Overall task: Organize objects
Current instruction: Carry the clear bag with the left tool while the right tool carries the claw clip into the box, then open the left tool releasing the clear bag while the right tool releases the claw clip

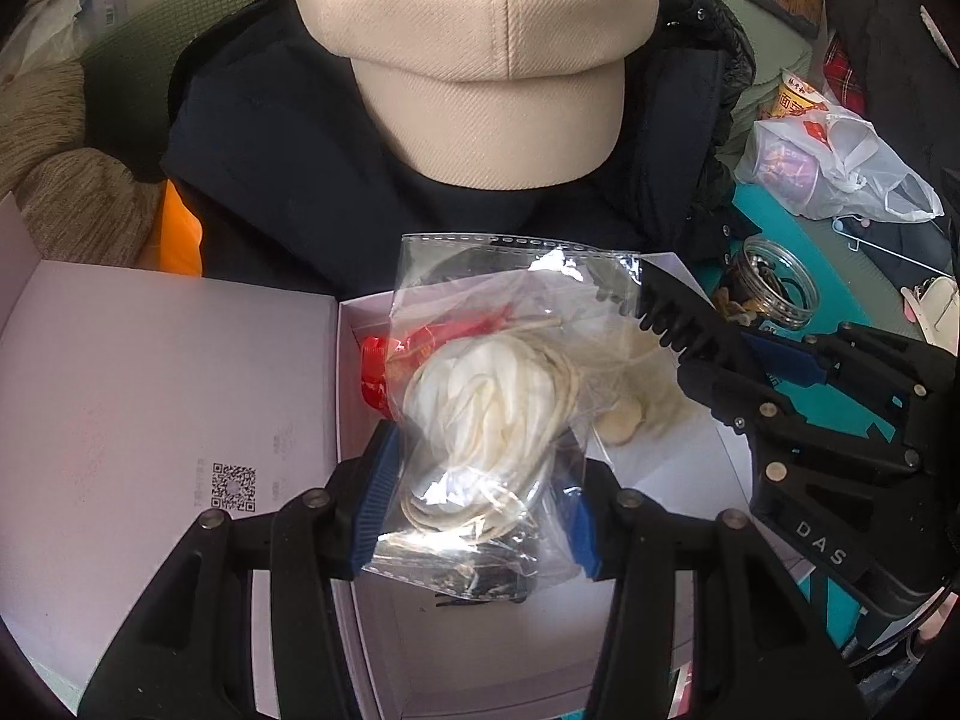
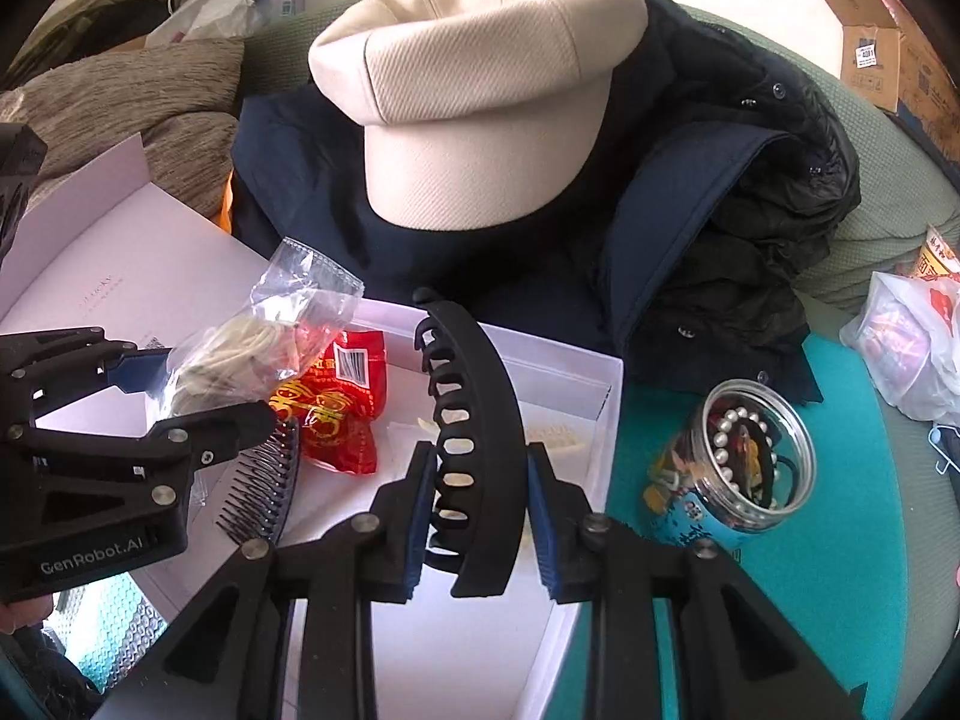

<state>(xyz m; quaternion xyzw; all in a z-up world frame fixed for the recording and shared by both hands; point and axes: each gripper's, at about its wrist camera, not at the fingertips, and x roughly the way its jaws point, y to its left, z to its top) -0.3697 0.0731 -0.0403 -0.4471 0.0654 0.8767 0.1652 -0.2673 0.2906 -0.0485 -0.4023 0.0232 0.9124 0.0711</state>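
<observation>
Left tongs (image 1: 474,516) grip a clear bag (image 1: 480,414) of pale cord, held above the open white box (image 2: 576,372). Right tongs (image 2: 480,516) clamp a black hair claw (image 2: 474,420), also over the box, just beside the bag. Inside the box lie a red packet (image 2: 336,402) and a dark comb (image 2: 264,486) near its left edge; its right half shows bare floor. A jar (image 2: 744,462) stands just outside the right wall. Beyond the far rim, a cream cap (image 2: 480,96) sits on a navy coat (image 2: 690,192).
</observation>
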